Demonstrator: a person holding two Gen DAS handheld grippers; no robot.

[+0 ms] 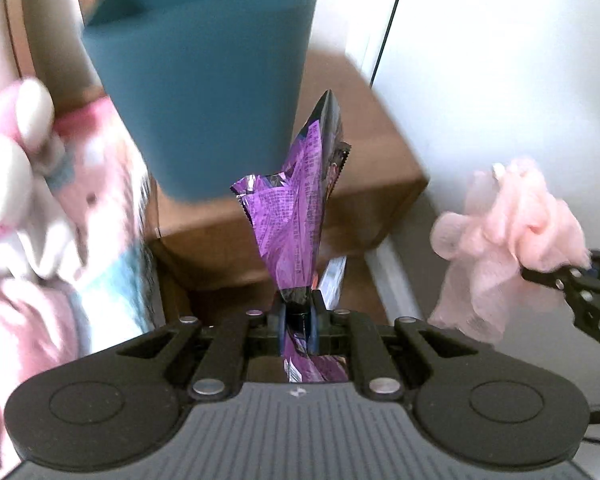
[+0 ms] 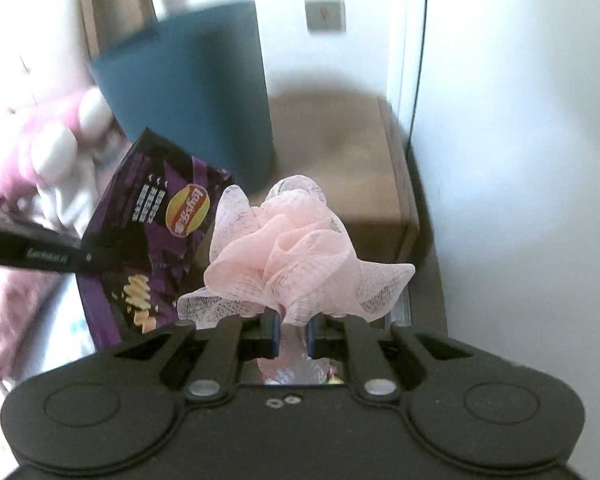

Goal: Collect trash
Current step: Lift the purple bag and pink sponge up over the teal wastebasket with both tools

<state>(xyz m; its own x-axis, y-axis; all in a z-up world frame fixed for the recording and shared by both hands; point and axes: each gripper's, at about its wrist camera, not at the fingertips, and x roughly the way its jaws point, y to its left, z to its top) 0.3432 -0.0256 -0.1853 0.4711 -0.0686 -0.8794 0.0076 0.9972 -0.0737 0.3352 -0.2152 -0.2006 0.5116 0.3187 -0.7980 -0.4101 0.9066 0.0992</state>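
Far left, a pink plush toy [image 1: 40,200] lies blurred, a teal bin [image 1: 204,80] beside it. Left tongs [image 1: 298,320] are clamped on a purple Lay's chip bag [image 1: 296,216], held up before a brown surface [image 1: 364,128]. Right tongs [image 2: 293,330] pinch a pink mesh bath pouf [image 2: 296,256].

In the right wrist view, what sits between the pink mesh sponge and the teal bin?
Nothing lies between them: only bare brown cabinet top separates the pink mesh sponge from the teal bin. The purple chip bag hangs off to the left.
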